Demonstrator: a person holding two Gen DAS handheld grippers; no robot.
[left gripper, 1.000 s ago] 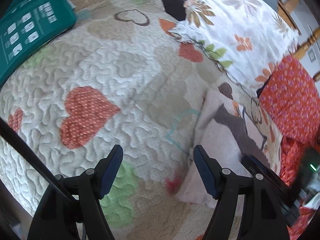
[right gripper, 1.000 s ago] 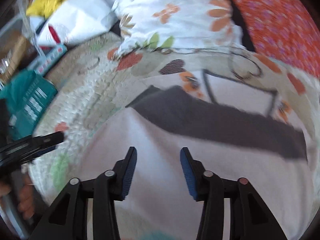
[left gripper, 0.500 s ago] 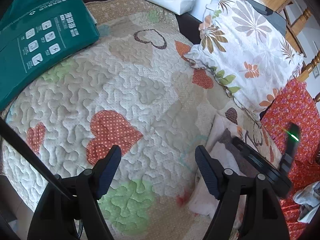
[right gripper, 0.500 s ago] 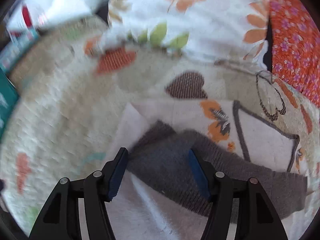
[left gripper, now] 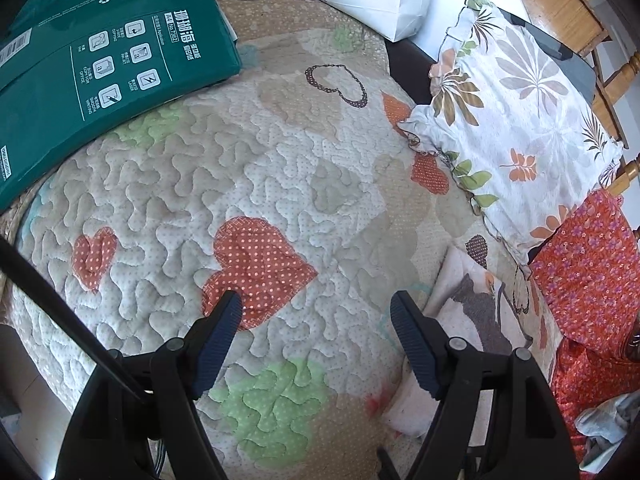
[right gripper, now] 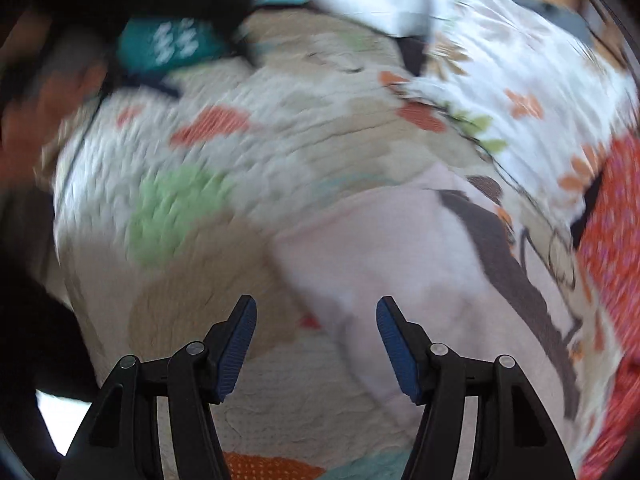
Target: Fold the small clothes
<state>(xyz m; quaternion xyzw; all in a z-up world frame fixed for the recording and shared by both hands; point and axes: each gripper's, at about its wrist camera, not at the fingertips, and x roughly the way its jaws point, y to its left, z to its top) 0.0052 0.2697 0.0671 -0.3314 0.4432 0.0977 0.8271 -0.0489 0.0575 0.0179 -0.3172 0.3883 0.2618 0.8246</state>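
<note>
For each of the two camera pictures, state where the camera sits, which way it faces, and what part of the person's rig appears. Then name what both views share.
Left wrist: on the left claw, facing down along its open fingers at the heart-patterned quilt; green package far left.
Right wrist: on the right claw, open, facing down at the pale folded garment; blurred.
Shared: quilt, garment, floral pillow.

My left gripper point(left gripper: 316, 332) hangs with its jaws spread wide, the dark blue ribbed pads point(left gripper: 218, 338) facing each other and nothing between them. My right gripper point(right gripper: 316, 338) is also spread apart and holds nothing; its view is smeared with blur. Each gripper's black arms fork up from the bottom edge.
</note>
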